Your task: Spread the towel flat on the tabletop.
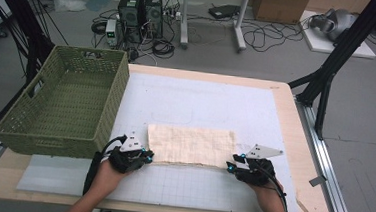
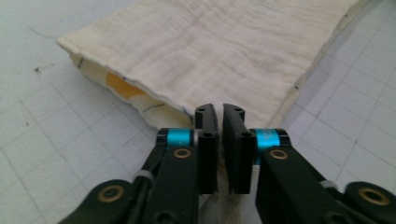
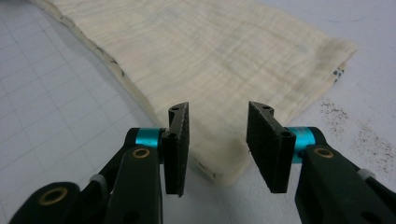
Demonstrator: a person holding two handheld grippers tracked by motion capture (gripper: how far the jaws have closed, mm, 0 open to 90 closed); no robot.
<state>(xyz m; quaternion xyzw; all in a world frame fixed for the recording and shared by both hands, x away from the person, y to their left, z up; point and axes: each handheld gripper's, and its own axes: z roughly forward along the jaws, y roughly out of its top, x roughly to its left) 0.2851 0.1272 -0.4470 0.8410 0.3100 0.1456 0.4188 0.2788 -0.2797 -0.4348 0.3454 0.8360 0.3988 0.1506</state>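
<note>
Cream cloth (image 1: pixel 191 145), folded flat, wrinkled, lies near the table's front edge; seemingly an orange print inside.

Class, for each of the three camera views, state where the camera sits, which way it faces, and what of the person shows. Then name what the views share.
High view: above the near table edge, facing forward and down; forearms, left gripper, right gripper.
Left gripper view: rides the left gripper, jaws pinching the folded cream muslin cloth.
Right gripper view: rides the right gripper, jaws astride the cloth's corner.
Shared: cloth, white gridded mat.

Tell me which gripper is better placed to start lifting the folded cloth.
Left. The left gripper is already shut on the cloth's near corner, while the right gripper has open jaws straddling its corner without pinching it.
</note>
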